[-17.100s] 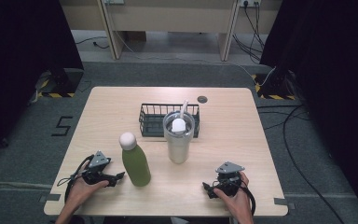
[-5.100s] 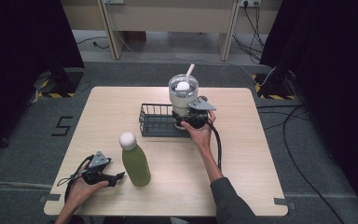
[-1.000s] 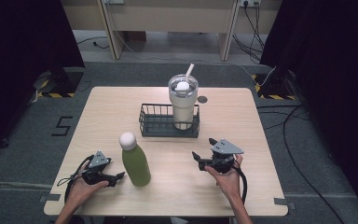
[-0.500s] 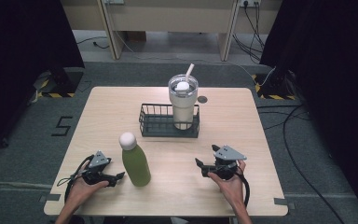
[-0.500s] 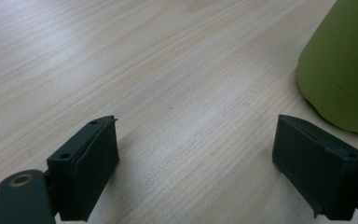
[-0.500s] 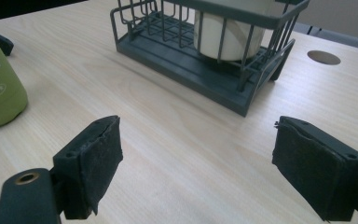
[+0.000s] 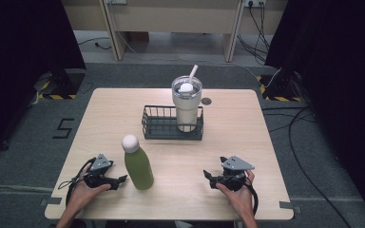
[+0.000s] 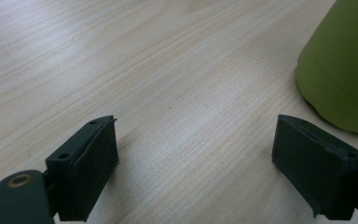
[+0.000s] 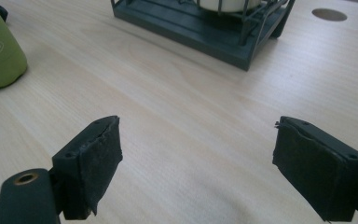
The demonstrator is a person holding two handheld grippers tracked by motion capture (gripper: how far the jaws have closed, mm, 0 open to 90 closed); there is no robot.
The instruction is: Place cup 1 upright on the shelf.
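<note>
Evidently the tumbler (image 7: 187,105) stands seated in the wire basket (image 7: 156,128); the green bottle (image 7: 138,164) remains outside on the table (image 7: 247,133), just beside the left gripper (image 7: 122,179); both it and the right gripper (image 7: 207,175) rest empty, jaws apart.

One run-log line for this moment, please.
tumbler: upright in wire basket | green bottle: upright on table, beside left gripper | left gripper: open, empty | right gripper: open, empty
</note>
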